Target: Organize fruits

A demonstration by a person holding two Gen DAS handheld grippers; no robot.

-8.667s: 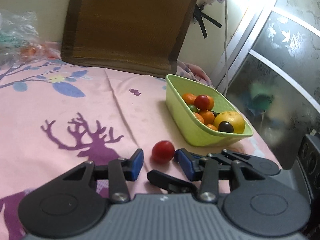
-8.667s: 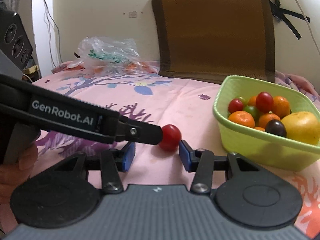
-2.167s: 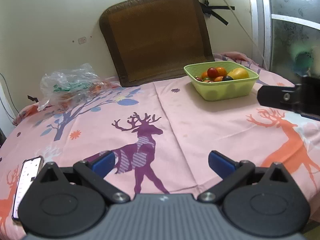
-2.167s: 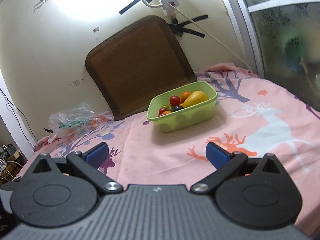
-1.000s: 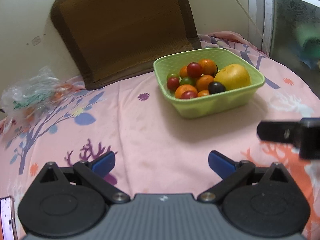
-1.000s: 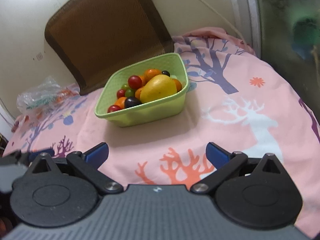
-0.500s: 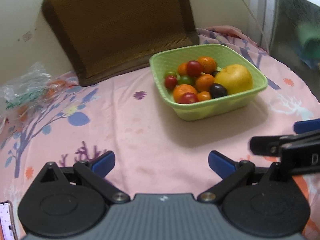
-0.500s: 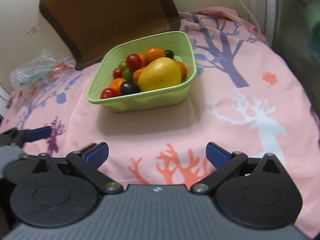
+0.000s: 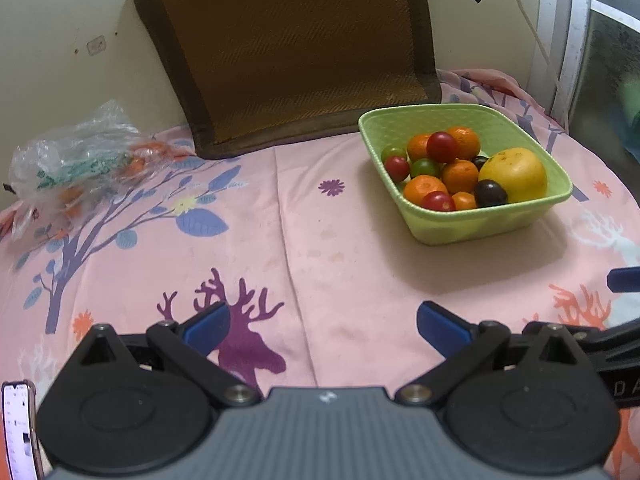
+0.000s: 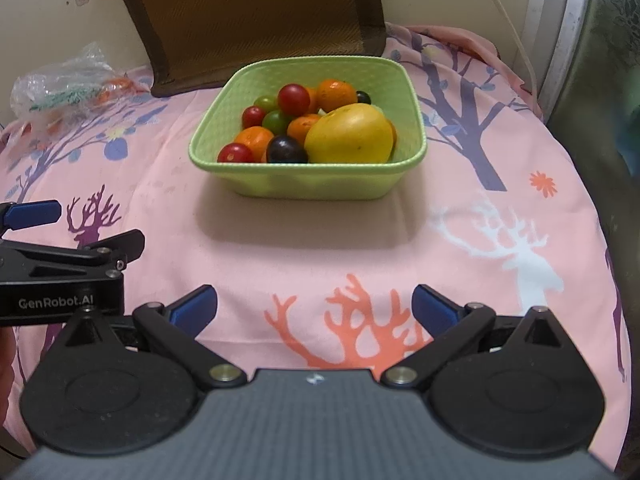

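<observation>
Your green basket [image 10: 404, 92] sits on the pink printed cloth [image 9: 320, 240] ahead of both tools, nearer the right one, and it is already heaped with fruit. Treat the cherry tomatoes [image 10: 294, 99] and the dark plum-like fruit [image 10: 286, 150] as thin-skinned, smooth and apt to roll, so a light pinch across the widest part would suit them. The small oranges [image 10: 336, 94] look firmer and should bear more squeeze. The big yellow fruit [image 10: 350, 140] looks heaviest by far and may be too broad for a sure grip (its width against the spread of the jaws is hard to judge here). The basket looks like light, slightly flexible plastic; its rim is the likeliest place to take hold. Your left hand-held gripper [image 9: 322, 326] stands wide and holds nothing, and your right hand-held gripper [image 10: 314, 308] is likewise spread wide and empty. The lower fruit in the pile is hidden under the top layer. The crumpled clear bag [image 9: 76, 152] by the wall shows orange and green through it, but you cannot tell what is inside. A phone [image 9: 18, 428] is cut off at the left view's edge.
</observation>
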